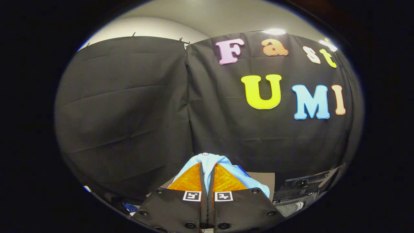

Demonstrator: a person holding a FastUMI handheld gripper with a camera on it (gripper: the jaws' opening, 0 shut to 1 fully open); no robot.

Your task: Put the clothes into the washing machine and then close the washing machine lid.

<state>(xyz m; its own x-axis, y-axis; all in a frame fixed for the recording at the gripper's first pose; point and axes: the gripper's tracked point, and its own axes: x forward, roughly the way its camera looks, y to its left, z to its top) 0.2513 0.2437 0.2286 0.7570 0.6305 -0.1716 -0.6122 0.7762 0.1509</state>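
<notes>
Clothes [207,161]: a pale blue garment is pinched between the jaws of the gripper [207,173], which are pressed nearly together on it, the fabric bunching over the tips and draping to either side. Judged carried aloft against the booth wall [129,106]; a dark appliance part [300,186] lies low to the right, so the coming move likely runs down and rightward.

one claw [207,166] (fingers pinching), one light-blue garment [212,160]
</notes>
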